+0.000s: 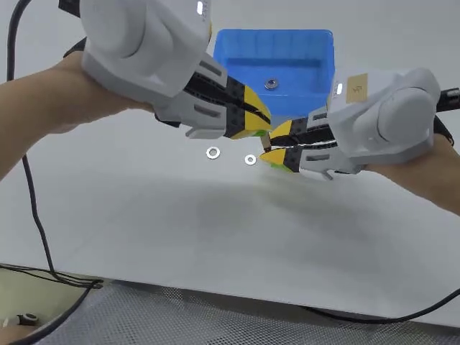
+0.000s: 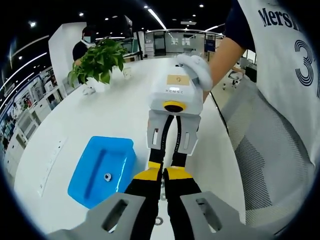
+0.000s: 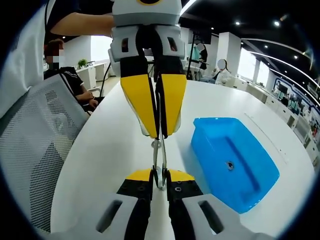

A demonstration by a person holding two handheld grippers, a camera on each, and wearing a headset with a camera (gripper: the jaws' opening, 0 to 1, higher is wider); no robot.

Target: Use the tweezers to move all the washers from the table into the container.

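Your left gripper (image 1: 264, 123) and right gripper (image 1: 267, 146) face tip to tip, both pairs of fingers clamped on the slim silver metal tweezers (image 3: 159, 157).

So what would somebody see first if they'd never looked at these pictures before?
Probably the left hand-held gripper and the right hand-held gripper, meeting yellow tip to yellow tip over the white table with the tweezers between them. Just behind sits the blue container with one washer inside, and in front of it lie one loose washer and a second loose washer.
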